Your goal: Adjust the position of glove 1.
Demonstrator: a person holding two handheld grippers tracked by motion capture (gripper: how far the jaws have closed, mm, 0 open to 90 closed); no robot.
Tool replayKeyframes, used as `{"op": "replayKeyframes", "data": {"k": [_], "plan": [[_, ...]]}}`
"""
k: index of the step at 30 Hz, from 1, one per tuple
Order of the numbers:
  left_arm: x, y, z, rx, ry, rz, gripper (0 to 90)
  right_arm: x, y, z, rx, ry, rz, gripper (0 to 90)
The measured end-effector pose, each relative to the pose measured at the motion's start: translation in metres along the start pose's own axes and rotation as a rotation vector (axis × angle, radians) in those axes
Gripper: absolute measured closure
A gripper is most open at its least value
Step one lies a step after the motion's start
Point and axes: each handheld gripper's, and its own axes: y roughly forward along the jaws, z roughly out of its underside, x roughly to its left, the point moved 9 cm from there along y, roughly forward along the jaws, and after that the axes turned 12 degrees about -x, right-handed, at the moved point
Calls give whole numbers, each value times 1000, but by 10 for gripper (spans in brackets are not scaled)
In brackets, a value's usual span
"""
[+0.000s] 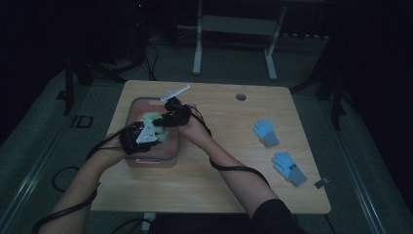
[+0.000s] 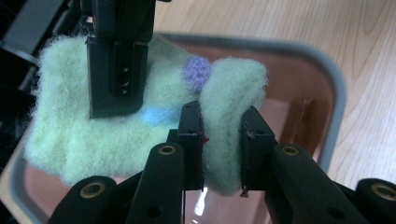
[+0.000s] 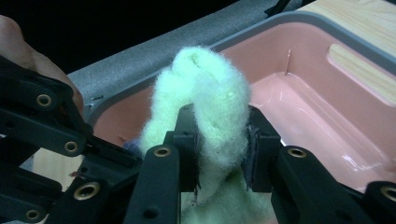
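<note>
**Both grippers clamped on one fuzzy green glove**

Left gripper (image 2: 222, 140) pinched narrow on a fold of the pale green glove (image 2: 93, 135), pads sunk into the fleece. Right gripper (image 3: 222, 140) likewise closed on a bunched hump of the same glove, seen from the left gripper view as a black jaw pressing the cloth just ahead. Woolly, matted pile, with a purple dot and a blue patch between the two grips. Directly beneath both: a pink bin (image 2: 308, 112) with a grey rim, glossy and smooth inside, sitting on the wooden table (image 1: 219, 175). Well off to the right gripper's side, two blue gloves (image 1: 266, 132) lying flat.
</note>
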Motion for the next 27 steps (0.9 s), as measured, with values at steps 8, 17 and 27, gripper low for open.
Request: {"op": "replayKeyframes", "data": {"k": [8,17,27], "plan": [[-2,23,25,53,-52,75,737,-17,31,30,108,46,18,691],[-5,42,36,197,-77,178,724,-23,25,36,136,4,36,578],[8,34,30,180,-212,73,246,-21,-6,32,83,10,16,519]]}}
